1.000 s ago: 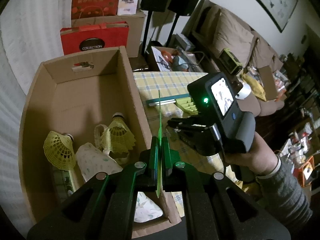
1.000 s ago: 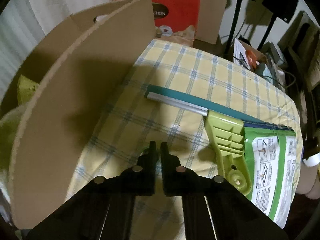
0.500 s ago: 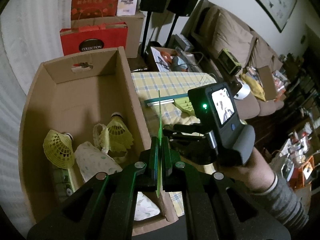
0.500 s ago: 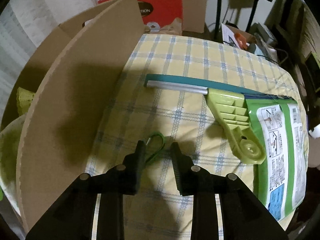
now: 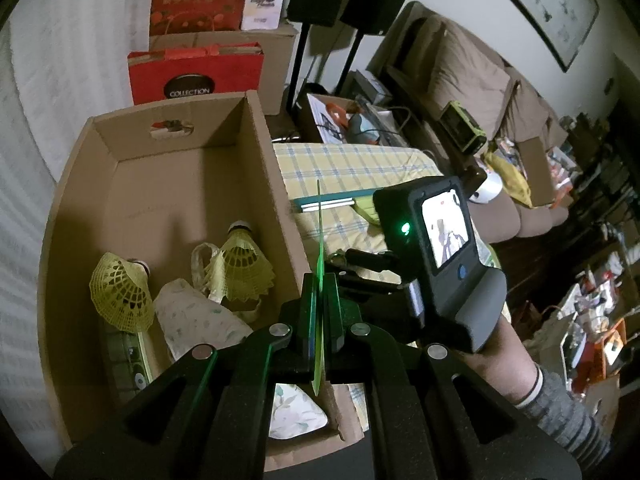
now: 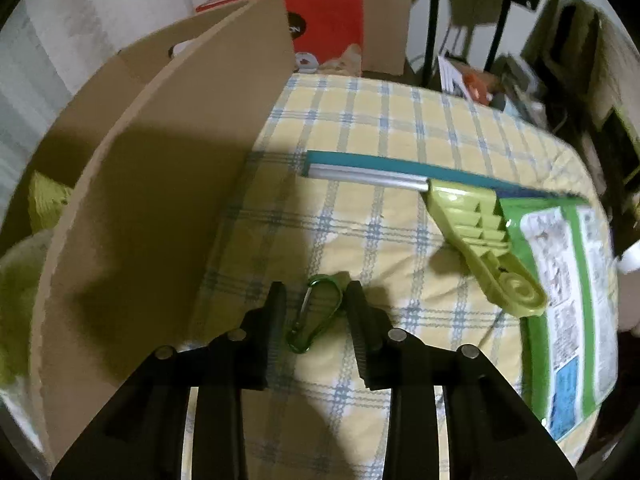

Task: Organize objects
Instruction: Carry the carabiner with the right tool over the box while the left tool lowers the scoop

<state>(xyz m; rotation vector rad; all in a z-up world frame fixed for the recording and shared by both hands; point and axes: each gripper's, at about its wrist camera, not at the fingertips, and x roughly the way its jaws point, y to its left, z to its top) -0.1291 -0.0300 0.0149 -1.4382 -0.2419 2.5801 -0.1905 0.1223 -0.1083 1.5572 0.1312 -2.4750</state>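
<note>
My left gripper (image 5: pixel 320 284) is shut on a thin green card (image 5: pixel 319 240), held edge-on above the right wall of the cardboard box (image 5: pixel 276 168). The box holds yellow shuttlecocks (image 5: pixel 240 264) and a white patterned pouch (image 5: pixel 192 316). My right gripper (image 6: pixel 314 294) is open over the checked tablecloth (image 6: pixel 380 120), and a small green carabiner (image 6: pixel 314 312) lies on the cloth between its fingers. The right gripper also shows in the left wrist view (image 5: pixel 352 264), beside the box.
A teal and silver bar (image 6: pixel 368 172), a lime plastic clip (image 6: pixel 480 240) and a green printed packet (image 6: pixel 568 300) lie on the cloth to the right. The box wall (image 6: pixel 160 200) stands close on the left. Red bags (image 5: pixel 192 76) and a sofa (image 5: pixel 460 80) are behind.
My right gripper has opened and pulled back, leaving the green carabiner on the cloth between its fingers. My left gripper still holds the green card in about the same place.
</note>
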